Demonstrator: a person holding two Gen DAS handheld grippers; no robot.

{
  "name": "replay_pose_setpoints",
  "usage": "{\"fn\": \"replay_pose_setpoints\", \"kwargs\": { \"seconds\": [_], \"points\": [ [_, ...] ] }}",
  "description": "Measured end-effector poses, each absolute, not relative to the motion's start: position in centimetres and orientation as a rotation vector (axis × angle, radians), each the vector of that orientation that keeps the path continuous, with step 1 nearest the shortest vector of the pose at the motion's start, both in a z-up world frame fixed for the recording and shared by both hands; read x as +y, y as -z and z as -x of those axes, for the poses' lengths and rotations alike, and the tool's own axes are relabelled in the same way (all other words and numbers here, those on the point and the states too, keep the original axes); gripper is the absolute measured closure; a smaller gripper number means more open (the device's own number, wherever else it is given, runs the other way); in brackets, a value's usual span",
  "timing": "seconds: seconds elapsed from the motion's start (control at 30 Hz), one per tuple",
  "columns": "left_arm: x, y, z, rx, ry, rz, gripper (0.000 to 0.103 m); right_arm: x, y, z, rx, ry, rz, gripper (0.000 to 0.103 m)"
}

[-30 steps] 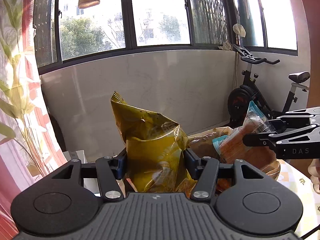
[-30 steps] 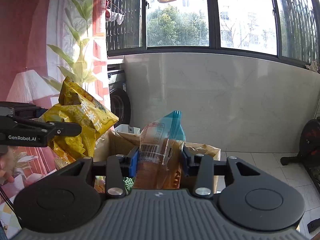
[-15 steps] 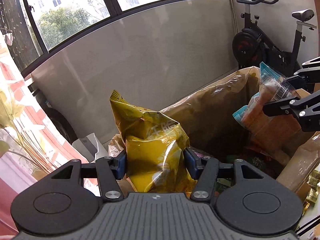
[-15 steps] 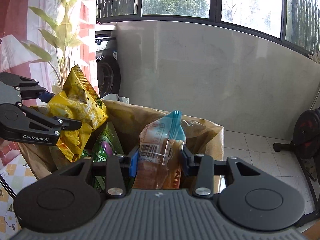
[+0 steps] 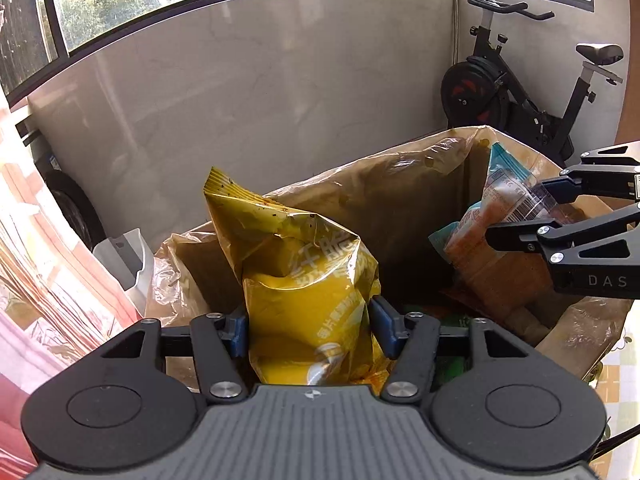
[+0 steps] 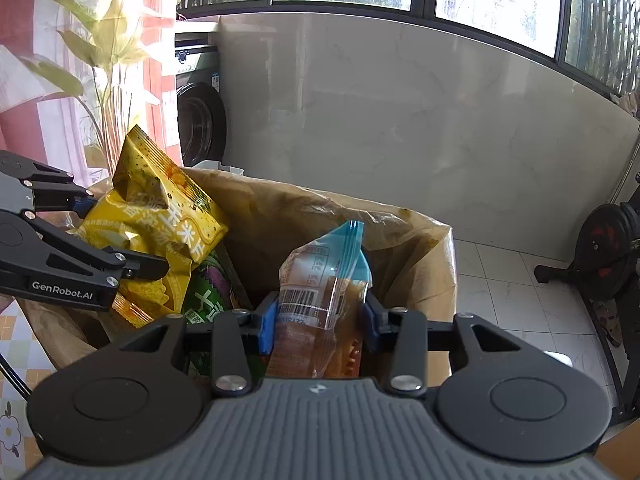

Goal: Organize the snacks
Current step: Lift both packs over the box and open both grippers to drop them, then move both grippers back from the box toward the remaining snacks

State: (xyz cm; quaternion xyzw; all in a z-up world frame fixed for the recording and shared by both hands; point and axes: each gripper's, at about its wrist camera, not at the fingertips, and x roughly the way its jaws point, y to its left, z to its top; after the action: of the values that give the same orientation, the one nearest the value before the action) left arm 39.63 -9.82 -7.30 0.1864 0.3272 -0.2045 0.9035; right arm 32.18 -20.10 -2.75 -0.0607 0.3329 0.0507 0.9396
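My left gripper (image 5: 310, 328) has a yellow chip bag (image 5: 304, 280) upright between its blue pads; both pads still touch it while the jaws are opening. From the right wrist view that left gripper (image 6: 124, 236) and the yellow chip bag (image 6: 168, 216) hang over the left side of a big brown bag (image 6: 320, 208). My right gripper (image 6: 318, 324) is shut on a clear packet with a blue top (image 6: 320, 280) holding orange snacks. In the left wrist view the right gripper (image 5: 520, 212) holds this packet (image 5: 480, 240) inside the brown bag (image 5: 380, 184).
A green snack packet (image 6: 208, 292) lies inside the brown bag under the yellow one. An exercise bike (image 5: 520, 92) stands at the right, a washing machine (image 6: 200, 120) at the left by a leaf-print curtain (image 6: 80, 60). A checked tablecloth (image 6: 16, 344) lies under the bag.
Both grippers have come down and tipped forward with their packets, from above the brown bag to its open mouth. Each packet keeps its place between the pads.
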Motion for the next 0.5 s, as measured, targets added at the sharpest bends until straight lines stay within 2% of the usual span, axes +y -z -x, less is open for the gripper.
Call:
{"fn": "replay_pose_setpoints", "kwargs": {
  "seconds": [0.1,0.2,0.5],
  "points": [
    [-9.8,6.7,-39.0,0.643,0.401,-0.423,0.031,-20.1,2.6,-32.3,0.699,-0.103,0.115,0.057],
    [-10.1,5.8,-38.3,0.606,0.386,-0.421,0.025,-20.2,2.0,-32.0,0.689,-0.105,0.085,0.04],
    [-7.4,1.7,-35.1,0.483,0.351,-0.27,0.025,-20.1,-1.1,-28.9,0.62,-0.156,0.006,0.036]
  ]
}}
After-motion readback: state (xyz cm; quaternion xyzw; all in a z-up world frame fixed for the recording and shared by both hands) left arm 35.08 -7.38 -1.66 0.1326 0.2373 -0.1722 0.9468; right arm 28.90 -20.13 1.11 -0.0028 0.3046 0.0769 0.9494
